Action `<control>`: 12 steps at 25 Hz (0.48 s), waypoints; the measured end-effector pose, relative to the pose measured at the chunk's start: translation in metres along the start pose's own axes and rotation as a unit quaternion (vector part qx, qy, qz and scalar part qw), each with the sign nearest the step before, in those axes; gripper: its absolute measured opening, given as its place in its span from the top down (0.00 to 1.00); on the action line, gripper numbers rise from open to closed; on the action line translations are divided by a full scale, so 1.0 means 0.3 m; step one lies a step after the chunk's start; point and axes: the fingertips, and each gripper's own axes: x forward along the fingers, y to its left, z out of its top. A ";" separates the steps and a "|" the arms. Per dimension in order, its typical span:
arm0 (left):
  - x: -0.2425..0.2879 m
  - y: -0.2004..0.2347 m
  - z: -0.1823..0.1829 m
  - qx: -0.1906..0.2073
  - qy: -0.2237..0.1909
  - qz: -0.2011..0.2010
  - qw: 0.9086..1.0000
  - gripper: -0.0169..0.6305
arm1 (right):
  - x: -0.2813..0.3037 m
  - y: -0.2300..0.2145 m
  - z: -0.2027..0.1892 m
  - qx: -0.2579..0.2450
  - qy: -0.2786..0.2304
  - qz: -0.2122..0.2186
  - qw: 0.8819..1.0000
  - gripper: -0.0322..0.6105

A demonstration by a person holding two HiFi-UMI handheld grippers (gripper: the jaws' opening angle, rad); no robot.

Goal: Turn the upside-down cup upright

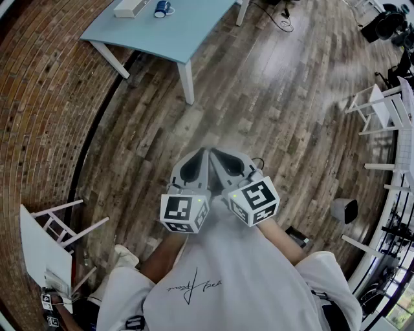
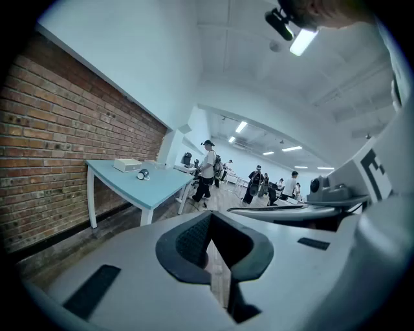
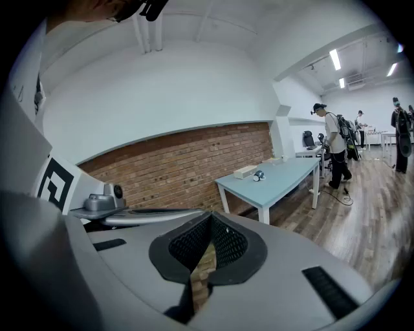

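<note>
the job has not started yet. the cup (image 1: pixel 162 8) sits on the blue worktop (image 1: pixel 181 32) beside the white box (image 1: pixel 132 8), not yet reached or turned. the left claw (image 2: pixel 210 216) and right claw (image 3: pixel 208 220) are both closed, holding nothing.

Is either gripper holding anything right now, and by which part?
Nothing is held. The left gripper and right gripper are both shut and empty; the cup sits on the table, away from both.
</note>
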 end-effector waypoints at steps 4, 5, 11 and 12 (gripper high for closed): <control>0.025 0.005 -0.004 0.005 0.010 0.010 1.000 0.96 | 0.012 -0.020 -0.001 0.000 0.003 0.004 1.000 0.92; 0.034 0.001 -0.005 0.005 0.013 0.010 1.000 0.96 | 0.011 -0.031 -0.002 0.002 0.004 0.006 1.000 0.92; 0.116 -0.039 -0.008 0.004 0.027 0.007 1.000 0.96 | -0.001 -0.120 0.005 0.012 0.000 0.013 1.000 0.92; 0.131 -0.044 -0.005 0.004 0.028 0.006 1.000 0.96 | -0.003 -0.133 0.011 0.011 -0.002 0.016 1.000 0.92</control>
